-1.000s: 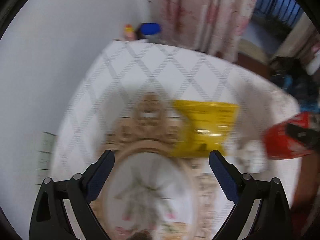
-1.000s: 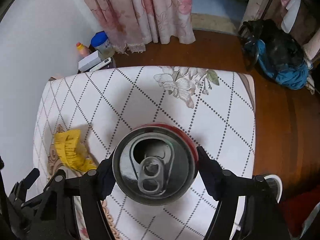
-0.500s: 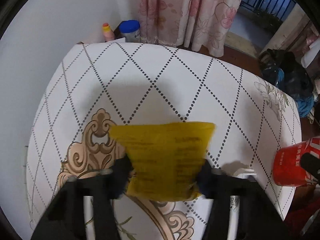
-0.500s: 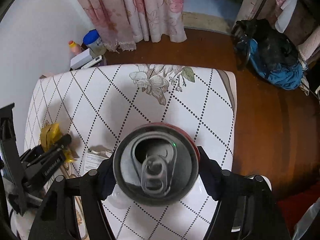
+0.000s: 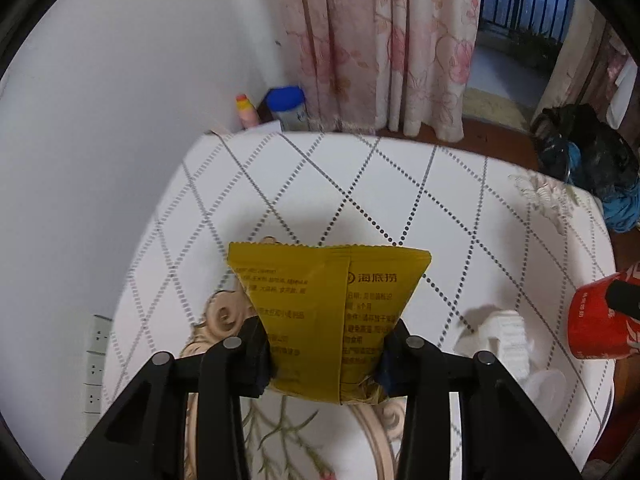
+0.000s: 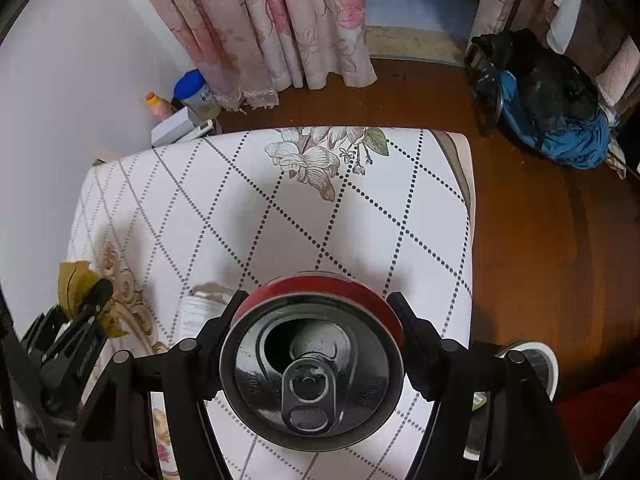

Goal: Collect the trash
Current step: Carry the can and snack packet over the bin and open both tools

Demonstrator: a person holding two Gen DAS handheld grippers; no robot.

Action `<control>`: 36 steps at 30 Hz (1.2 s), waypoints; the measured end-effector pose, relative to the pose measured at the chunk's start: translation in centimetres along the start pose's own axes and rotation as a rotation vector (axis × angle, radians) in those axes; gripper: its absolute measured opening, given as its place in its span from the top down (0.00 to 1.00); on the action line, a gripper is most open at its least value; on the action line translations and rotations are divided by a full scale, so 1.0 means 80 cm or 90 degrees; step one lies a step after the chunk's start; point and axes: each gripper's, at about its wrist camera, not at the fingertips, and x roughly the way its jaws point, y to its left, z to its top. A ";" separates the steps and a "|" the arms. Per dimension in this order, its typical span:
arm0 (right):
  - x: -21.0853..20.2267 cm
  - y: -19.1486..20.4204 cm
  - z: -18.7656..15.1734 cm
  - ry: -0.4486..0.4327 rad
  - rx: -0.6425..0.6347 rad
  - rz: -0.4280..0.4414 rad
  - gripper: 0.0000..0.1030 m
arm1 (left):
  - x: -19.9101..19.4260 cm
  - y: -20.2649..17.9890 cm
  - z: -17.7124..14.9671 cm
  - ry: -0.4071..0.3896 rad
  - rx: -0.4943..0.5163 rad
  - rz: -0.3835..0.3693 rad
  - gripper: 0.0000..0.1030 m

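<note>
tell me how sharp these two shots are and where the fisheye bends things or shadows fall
Left wrist view: the yellow packet held in the left gripper is fairly sharp, its print partly legible; the table edge bows with mild softness; a soft shadow lies behind the packet. Right wrist view: crisp, the can in the right gripper looms large, dull sheen on its lid; dark corners in both.

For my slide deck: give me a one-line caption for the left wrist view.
Left gripper pinches a yellow snack wrapper above the diamond-patterned tablecloth, red can at the right edge.

The left tool point(image 5: 324, 356) has closed on the yellow packet point(image 5: 326, 312) and lifted it off the table point(image 5: 460, 216)
</note>
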 end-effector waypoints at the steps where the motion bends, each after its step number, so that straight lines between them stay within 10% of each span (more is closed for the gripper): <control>1: -0.008 -0.001 -0.004 -0.005 0.000 0.004 0.32 | -0.010 0.000 -0.002 -0.010 0.001 0.000 0.65; 13: -0.133 -0.095 -0.092 -0.087 0.050 0.039 0.32 | -0.166 -0.056 -0.052 -0.109 0.080 -0.088 0.65; 21: -0.211 -0.266 -0.199 -0.132 0.170 0.009 0.32 | -0.248 -0.172 -0.099 -0.127 0.152 -0.203 0.65; 36: -0.046 -0.549 -0.358 0.010 0.427 0.028 0.32 | -0.121 -0.464 -0.221 0.158 0.282 -0.300 0.65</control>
